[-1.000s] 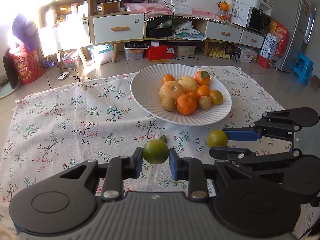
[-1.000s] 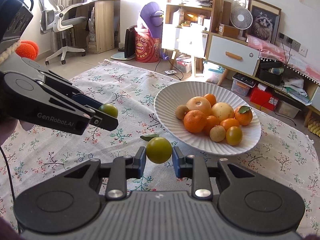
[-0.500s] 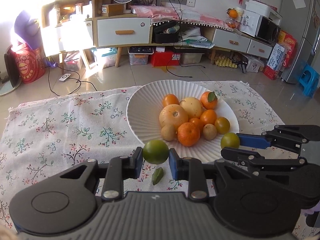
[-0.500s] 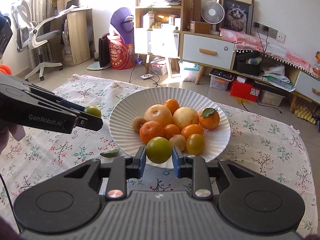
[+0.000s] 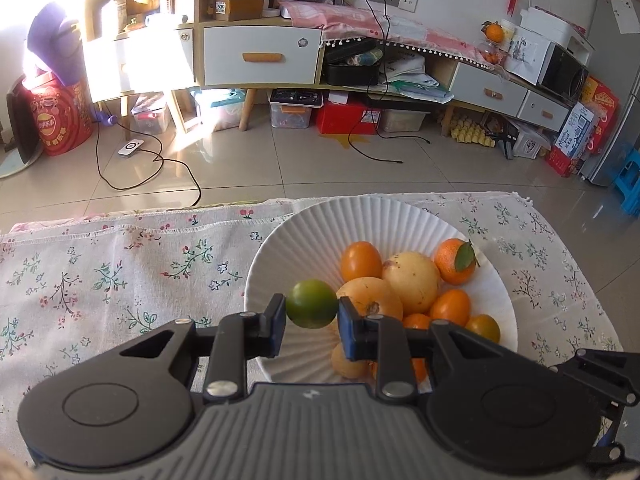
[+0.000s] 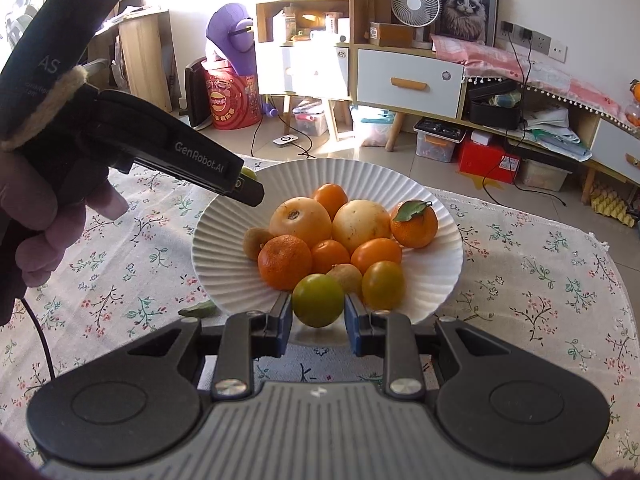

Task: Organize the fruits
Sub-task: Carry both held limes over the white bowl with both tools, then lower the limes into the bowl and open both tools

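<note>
Between the blue pads of my left gripper [image 5: 312, 309] sits a small green fruit [image 5: 313, 303], clamped from both sides and held above the near left part of the white ribbed plate [image 5: 280, 252]. My right gripper [image 6: 318, 312] is likewise clamped on a second fruit, a yellow-green one [image 6: 318, 299], which hangs over the plate's near rim, just in front of the pile.

That pile fills the plate: two large pale yellow fruits [image 6: 362, 220] side by side in the middle, a mandarin with a green leaf [image 6: 414, 222] to their right, a big rough-skinned orange [image 6: 285, 262] at front left, smaller orange ones around them, and a couple of little brown fruits [image 6: 256, 243] at the edges.

From the right wrist view, my left hand [image 6: 44, 232] grips its tool at upper left, its tip reaching over the plate's far left rim.

A loose green leaf [image 6: 199, 309] lies on the flowered cloth [image 6: 540, 280] just beside the plate's near left rim. Under the plate, the cloth covers the low bench, and beyond it are tiled floor [image 5: 320, 168] and a cabinet with white drawers [image 5: 262, 56].
</note>
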{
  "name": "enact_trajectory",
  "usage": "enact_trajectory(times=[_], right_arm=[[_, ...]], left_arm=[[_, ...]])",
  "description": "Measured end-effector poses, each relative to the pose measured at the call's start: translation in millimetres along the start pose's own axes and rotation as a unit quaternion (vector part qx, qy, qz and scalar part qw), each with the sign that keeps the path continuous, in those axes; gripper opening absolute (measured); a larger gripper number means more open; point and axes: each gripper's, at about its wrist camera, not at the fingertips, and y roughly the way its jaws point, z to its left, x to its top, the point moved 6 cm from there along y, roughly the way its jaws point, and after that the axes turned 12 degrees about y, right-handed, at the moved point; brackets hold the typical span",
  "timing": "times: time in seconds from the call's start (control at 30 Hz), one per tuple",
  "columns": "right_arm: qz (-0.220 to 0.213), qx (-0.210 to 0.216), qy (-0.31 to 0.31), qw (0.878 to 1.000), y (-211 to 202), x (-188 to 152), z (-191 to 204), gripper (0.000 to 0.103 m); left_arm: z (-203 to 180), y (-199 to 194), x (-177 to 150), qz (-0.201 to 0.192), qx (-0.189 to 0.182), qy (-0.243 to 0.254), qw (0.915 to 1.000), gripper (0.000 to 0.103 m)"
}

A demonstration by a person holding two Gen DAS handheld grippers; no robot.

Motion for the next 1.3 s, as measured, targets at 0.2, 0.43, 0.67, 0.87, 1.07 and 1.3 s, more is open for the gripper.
enact_trajectory(times=[0.2,0.43,0.67,0.87,1.07,1.3], right_arm=[[0.005,0.000,0.004,1.000,5.5,-0.3,-1.7,0.025],[0.008,0.003,0.010,1.000,10.0,1.7,-2.3,0.025],[0.008,0.004,0.009,1.000,10.4,1.5,-1.0,0.025],[0.009,0.004,0.009,1.000,10.6,1.9,-1.5,0.026],[0.007,0.006,0.010,1.000,7.6,2.3,-2.3,0.030],[0.006,0.011,0.023,1.000,0.1,3.0,-5.4,0.043]], left_arm=[[4.0,13.3,9.0,0.004,-0.008,-0.023,0.9997,0.000],[3.5,28.2,16.1,0.015,-0.003,-0.025,0.9996,0.000],[2.5,34.1,19.1,0.020,-0.005,-0.023,0.9995,0.000],[4.3,33.6,19.3,0.022,-0.008,-0.026,0.9994,0.000],[5.5,29.8,18.3,0.020,-0.005,-0.029,0.9994,0.008],[7.5,13.8,13.1,0.012,-0.006,-0.025,0.9996,0.029]])
